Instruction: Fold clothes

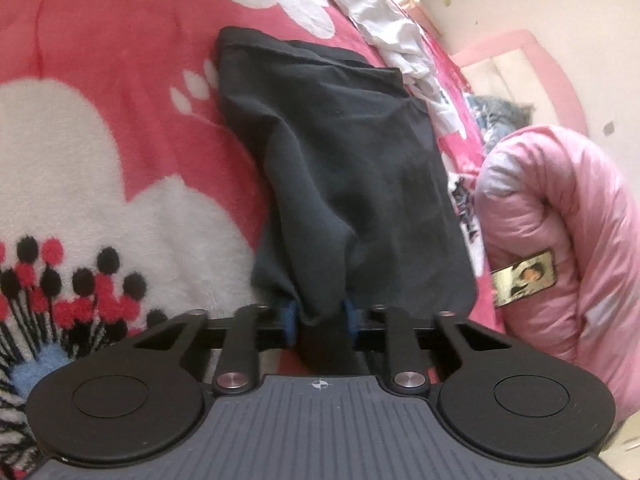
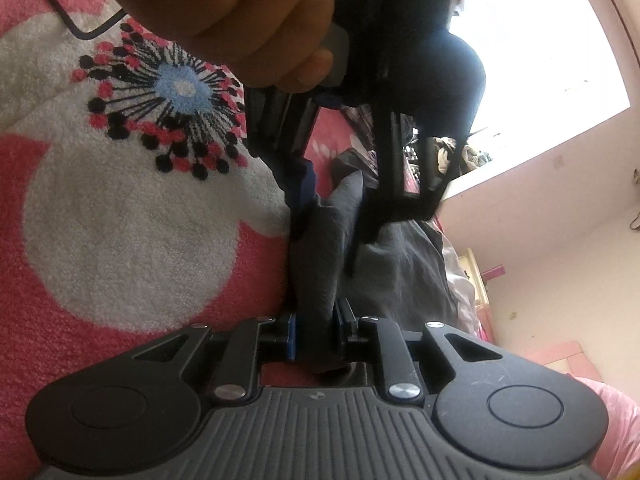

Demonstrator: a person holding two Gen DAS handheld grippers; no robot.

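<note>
A dark garment (image 1: 340, 168), partly folded, lies on a bed covered by a pink fleece blanket (image 1: 120, 80) with large white flowers. Its long axis runs straight away from the left gripper (image 1: 322, 318), from the near hem to the far hem toward the head of the bed. The left gripper's fingers (image 1: 289, 320) are drawn in and pinch a bunched corner of the near hem. The right gripper (image 2: 316, 328) pinches another gathered part of the same dark cloth, its fingers (image 2: 291, 334) pressed close on the fold. In the right wrist view the person's hand (image 2: 240, 20) holding the left gripper sits just ahead, so both grips are close together on the same end. The far end lies free, so carrying the held end over it looks likely. A white garment (image 1: 384, 28) and a rolled pink quilt (image 1: 560, 240) lie along the bed's far edge, beside a cream wall and a bright window (image 2: 540, 60).
</note>
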